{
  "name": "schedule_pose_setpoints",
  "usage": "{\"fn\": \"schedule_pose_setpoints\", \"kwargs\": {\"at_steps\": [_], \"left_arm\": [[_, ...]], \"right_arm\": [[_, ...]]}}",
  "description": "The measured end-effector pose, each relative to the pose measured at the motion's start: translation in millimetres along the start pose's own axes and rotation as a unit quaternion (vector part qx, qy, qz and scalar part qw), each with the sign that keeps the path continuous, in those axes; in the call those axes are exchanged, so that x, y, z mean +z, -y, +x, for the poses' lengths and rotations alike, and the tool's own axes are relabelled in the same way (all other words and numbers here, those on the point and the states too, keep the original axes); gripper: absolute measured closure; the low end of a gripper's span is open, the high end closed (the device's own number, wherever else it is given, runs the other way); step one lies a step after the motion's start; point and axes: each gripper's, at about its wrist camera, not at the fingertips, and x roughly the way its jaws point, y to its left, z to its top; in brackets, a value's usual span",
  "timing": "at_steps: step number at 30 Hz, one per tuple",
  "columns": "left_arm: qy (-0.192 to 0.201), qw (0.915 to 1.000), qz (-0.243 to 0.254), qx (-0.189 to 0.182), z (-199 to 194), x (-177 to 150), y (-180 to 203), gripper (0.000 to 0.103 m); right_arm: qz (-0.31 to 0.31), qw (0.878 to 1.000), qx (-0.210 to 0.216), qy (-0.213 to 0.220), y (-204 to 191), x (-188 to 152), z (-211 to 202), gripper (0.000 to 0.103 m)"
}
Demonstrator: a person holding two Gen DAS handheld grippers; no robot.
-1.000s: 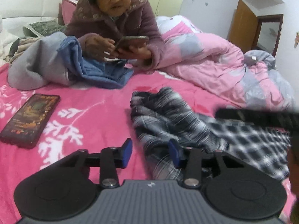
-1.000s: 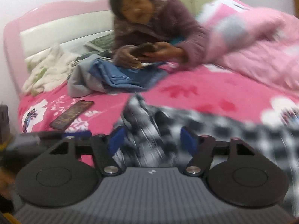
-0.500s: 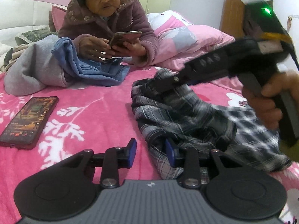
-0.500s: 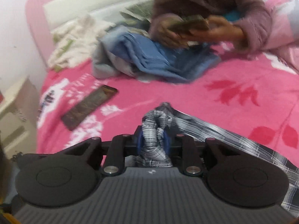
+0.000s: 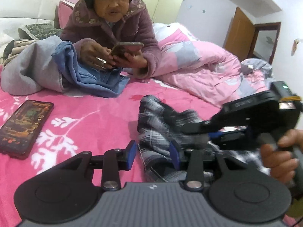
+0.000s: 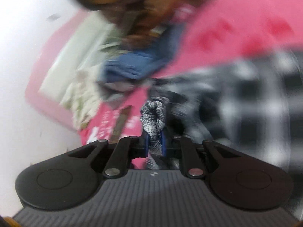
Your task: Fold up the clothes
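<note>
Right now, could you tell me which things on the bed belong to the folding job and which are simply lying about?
Part of the job:
- plaid garment, a bunch of it clamped in the right tongs
- left tongs, open over its near edge

Lying about:
- phone on the pink sheet
- blue cloth and grey cloth
- pink quilt
- woman with her own phone

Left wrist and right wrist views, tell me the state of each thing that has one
Black-and-white plaid garment: crumpled, unfolded on the bed.
Left gripper: open, at the plaid edge.
Right gripper: shut on bunched plaid cloth.
Dark smartphone: lying flat, screen lit.
Blue cloth: heaped, unfolded.
</note>
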Motion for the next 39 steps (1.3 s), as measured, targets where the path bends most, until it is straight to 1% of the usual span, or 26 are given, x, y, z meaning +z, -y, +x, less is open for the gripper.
{"fn": "schedule_pose_setpoints", "kwargs": {"at_steps": [1,3,5,7,9,10,12,13,14,16,18,20,22,25,28,29,34,36,37,38,39], "left_arm": [[0.0,1.0,-0.002,0.001,2.4,2.2,1.3,0.062],[-0.007,0.9997,0.012,0.019,12.9,3.1,7.1,0.058],[-0.022,0.9992,0.021,0.025,25.2,1.3,10.6,0.058],[-0.038,0.9981,0.033,0.035,36.3,-2.8,13.7,0.058],[-0.05,0.9967,0.044,0.046,45.4,-7.6,16.5,0.057],[-0.048,0.9967,0.046,0.046,45.9,-8.6,16.7,0.057],[-0.047,0.9967,0.049,0.046,47.4,-10.0,16.5,0.055],[-0.047,0.9966,0.05,0.046,48.5,-10.2,16.1,0.055],[-0.047,0.9966,0.05,0.045,48.7,-11.3,16.0,0.055],[-0.046,0.9967,0.05,0.045,48.7,-12.8,15.8,0.055],[-0.045,0.9968,0.05,0.044,48.3,-13.4,15.7,0.055],[-0.044,0.9968,0.05,0.044,48.5,-14.2,16.3,0.055],[-0.044,0.9968,0.051,0.044,48.8,-14.8,16.5,0.054],[-0.043,0.997,0.049,0.041,49.2,-15.5,15.9,0.053],[-0.043,0.9975,0.043,0.036,49.9,-15.9,13.9,0.052],[-0.044,0.9977,0.041,0.033,50.3,-16.2,13.1,0.051],[-0.041,0.998,0.038,0.027,51.3,-18.7,11.8,0.048],[-0.041,0.998,0.04,0.027,51.2,-19.5,12.5,0.046],[-0.04,0.998,0.04,0.026,51.0,-19.8,12.8,0.046],[-0.04,0.9981,0.04,0.025,51.0,-19.8,12.7,0.045],[-0.04,0.9981,0.04,0.024,50.9,-19.8,12.7,0.043]], "right_arm": [[0.015,1.0,0.013,0.007,3.6,-0.1,-3.6,0.092],[0.034,0.998,0.044,0.026,6.1,0.4,-13.4,0.093],[0.018,0.999,0.027,0.039,6.4,0.8,-17.9,0.092],[-0.001,0.999,-0.042,0.033,15.0,-1.6,-11.3,0.092],[-0.011,0.998,-0.049,0.036,16.1,-7.0,-10.3,0.091],[-0.016,0.998,-0.052,0.038,16.6,-9.8,-9.8,0.09],[-0.065,0.993,-0.078,0.053,6.0,-15.8,-14.5,0.085],[-0.088,0.99,-0.096,0.06,1.0,-18.2,-15.4,0.077],[-0.11,0.985,-0.115,0.067,-3.9,-20.4,-16.2,0.066],[-0.138,0.979,-0.131,0.079,-7.0,-24.0,-17.0,0.055],[-0.146,0.976,-0.139,0.077,-3.5,-20.8,-15.9,0.052],[-0.148,0.976,-0.14,0.074,0.3,-18.4,-16.6,0.047],[-0.151,0.977,-0.137,0.067,1.8,-16.2,-13.2,0.046],[-0.147,0.98,-0.127,0.043,4.2,-16.2,-12.4,0.046],[-0.151,0.979,-0.131,0.038,2.3,-22.4,-13.5,0.049],[-0.153,0.979,-0.133,0.035,1.7,-24.1,-13.3,0.052],[-0.154,0.978,-0.141,0.022,1.6,-28.2,-6.8,0.052],[-0.163,0.975,-0.149,0.026,-2.1,-30.2,-4.1,0.056],[-0.168,0.973,-0.153,0.03,-4.8,-31.5,-4.1,0.062],[-0.174,0.972,-0.155,0.035,-7.6,-33.1,-5.0,0.07],[-0.18,0.97,-0.156,0.042,-11.0,-35.2,-7.7,0.074]]}}
